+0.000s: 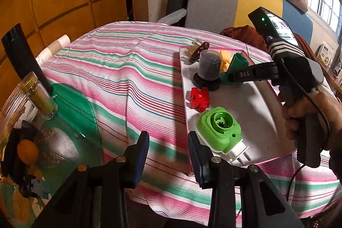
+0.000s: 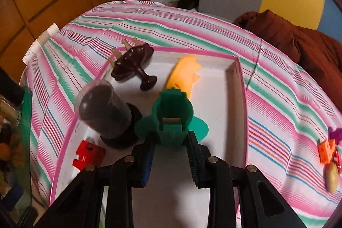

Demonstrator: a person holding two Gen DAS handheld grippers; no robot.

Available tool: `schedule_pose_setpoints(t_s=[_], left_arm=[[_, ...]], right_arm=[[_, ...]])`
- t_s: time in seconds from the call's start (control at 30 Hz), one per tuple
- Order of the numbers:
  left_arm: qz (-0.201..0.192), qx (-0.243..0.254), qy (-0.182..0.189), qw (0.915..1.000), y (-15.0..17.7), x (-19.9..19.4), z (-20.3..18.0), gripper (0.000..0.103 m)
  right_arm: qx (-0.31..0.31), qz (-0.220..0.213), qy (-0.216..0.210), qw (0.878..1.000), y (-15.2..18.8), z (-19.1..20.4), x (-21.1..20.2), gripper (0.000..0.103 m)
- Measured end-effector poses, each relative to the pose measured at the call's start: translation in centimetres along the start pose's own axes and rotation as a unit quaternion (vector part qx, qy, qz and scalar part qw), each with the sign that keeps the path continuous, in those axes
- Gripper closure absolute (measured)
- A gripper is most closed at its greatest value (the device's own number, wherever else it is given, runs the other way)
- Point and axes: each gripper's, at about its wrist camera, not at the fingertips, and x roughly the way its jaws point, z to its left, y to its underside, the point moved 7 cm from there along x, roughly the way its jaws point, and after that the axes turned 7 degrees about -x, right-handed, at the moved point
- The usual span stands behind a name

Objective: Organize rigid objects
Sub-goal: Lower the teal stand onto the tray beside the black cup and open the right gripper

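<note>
Two tongs are out: the right tongs [image 2: 170, 138] pinch the dark green holder [image 2: 172, 114], its long axis running straight ahead over the white tray [image 2: 233, 87]. The left tongs [image 1: 168, 155] pinch nothing, their pads standing slightly apart, with the light green plug [image 1: 220, 129] just beside their right pad.

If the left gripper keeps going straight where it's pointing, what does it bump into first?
Probably just the striped tablecloth. The left gripper holds nothing, and the green plug-in device sits slightly right of its line, though depth is unclear.

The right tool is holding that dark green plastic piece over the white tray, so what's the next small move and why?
Probably lower the green piece onto the bare tray floor to its right and release. The right tool is shut on it above the tray, the dark canister crowds its left, and the yellow piece lies just behind.
</note>
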Motion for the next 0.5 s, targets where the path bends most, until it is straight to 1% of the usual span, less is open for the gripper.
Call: schedule_pose_setpoints(t_s=[0.07,0.1,0.13,0.17,0.2,0.23,0.27,0.33,0.5], left_arm=[[0.001,0.0,0.001,1.0,0.0,0.0,0.0,0.066],[0.001,0.0,0.001,1.0,0.0,0.0,0.0,0.066],[0.0,0.0,0.002,1.0,0.0,0.0,0.0,0.066],[0.0,0.0,0.002,1.0,0.0,-0.1,-0.1,0.066],[-0.001,0.001,0.002,1.0,-0.1,-0.1,-0.1,0.066],[-0.002,0.001,0.001,1.0,-0.1,-0.2,-0.1,0.066],[-0.003,0.001,0.001,1.0,-0.1,-0.3,-0.1,0.066],[-0.003,0.0,0.001,1.0,-0.1,-0.4,-0.1,0.066],[-0.01,0.005,0.002,0.9999,-0.2,-0.8,-0.3,0.066]], right_arm=[[-0.002,-0.001,-0.007,1.0,-0.1,0.3,0.0,0.071],[-0.004,-0.003,-0.013,1.0,-0.1,0.5,-0.2,0.068],[-0.007,-0.007,-0.017,1.0,0.0,0.8,-0.5,0.061],[-0.011,-0.012,-0.02,1.0,0.1,1.0,-0.8,0.057],[-0.013,-0.017,-0.022,1.0,0.1,1.2,-1.1,0.05],[-0.016,-0.024,-0.025,0.999,0.1,1.5,-1.4,0.045],[-0.019,-0.03,-0.025,0.999,0.1,1.7,-1.8,0.044],[-0.023,-0.041,-0.018,0.999,0.1,1.8,-2.6,0.035],[-0.027,-0.069,-0.01,0.997,0.5,1.5,-4.5,0.026]])
